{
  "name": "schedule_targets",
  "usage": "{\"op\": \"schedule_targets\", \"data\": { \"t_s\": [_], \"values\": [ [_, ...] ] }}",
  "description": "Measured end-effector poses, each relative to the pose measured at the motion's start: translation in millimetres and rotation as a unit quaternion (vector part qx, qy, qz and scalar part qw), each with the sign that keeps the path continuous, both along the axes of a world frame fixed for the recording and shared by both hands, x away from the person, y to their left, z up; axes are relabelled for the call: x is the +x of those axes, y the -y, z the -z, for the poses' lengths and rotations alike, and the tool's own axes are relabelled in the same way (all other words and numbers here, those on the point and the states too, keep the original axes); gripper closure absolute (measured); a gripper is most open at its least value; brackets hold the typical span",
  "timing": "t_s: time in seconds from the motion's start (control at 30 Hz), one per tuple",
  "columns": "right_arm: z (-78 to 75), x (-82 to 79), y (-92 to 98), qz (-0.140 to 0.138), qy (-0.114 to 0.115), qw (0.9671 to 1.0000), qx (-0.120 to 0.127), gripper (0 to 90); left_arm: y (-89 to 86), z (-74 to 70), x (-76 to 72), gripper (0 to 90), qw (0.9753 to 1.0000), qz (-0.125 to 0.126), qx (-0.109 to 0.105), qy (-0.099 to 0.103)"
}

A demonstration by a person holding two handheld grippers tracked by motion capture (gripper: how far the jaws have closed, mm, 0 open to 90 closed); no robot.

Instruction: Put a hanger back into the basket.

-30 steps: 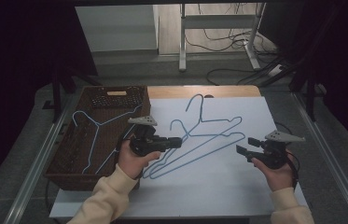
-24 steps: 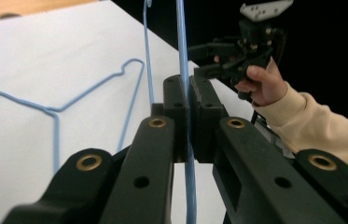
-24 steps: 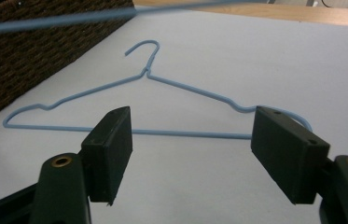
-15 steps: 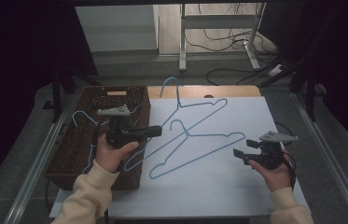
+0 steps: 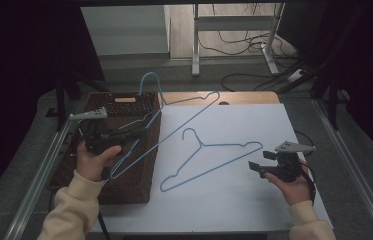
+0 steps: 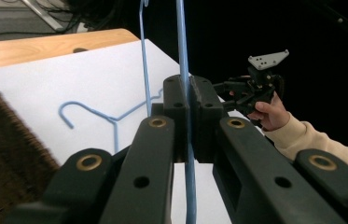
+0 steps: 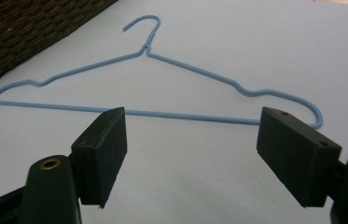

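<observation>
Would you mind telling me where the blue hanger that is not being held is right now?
The loose hanger lies flat on the white sheet mid-table in the high view, between the basket and the right gripper.

Light falls evenly on the pale worktop [image 5: 234, 150], leaving only faint shadows, while everything around the worktop sinks into near black. In both gripper views the near tongs are soft and blurred.
</observation>
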State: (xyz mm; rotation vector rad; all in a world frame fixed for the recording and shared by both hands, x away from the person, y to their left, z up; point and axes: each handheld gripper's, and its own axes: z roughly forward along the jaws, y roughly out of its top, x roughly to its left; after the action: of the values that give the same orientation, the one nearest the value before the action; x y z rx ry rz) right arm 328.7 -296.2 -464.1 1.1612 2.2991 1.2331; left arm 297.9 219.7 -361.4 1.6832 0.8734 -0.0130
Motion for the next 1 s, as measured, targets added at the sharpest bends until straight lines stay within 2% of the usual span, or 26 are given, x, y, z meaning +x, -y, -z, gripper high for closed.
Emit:
{"op": "schedule_targets", "data": {
  "t_s": [0.33, 0.77, 1.0],
  "values": [
    [0.8, 0.0, -1.1, 0.0, 0.002, 1.0, -0.005, 24.5, -37.7, 5.2, -1.0, 86.3, 0.999, -0.043, -0.01, -0.002],
    [2.2, 0.4, -2.0, 0.002, -0.003, 0.9999, -0.011, 24.5, -79.4, 23.4, 0.4, 86.3, 0.9953, -0.095, -0.012, -0.017],
    [3.6, 0.4, -4.1, -0.001, -0.003, 0.9998, -0.019, 24.5, -94.9, 32.2, -1.6, 86.3, 0.9933, -0.113, -0.016, -0.021]
  ]
}}
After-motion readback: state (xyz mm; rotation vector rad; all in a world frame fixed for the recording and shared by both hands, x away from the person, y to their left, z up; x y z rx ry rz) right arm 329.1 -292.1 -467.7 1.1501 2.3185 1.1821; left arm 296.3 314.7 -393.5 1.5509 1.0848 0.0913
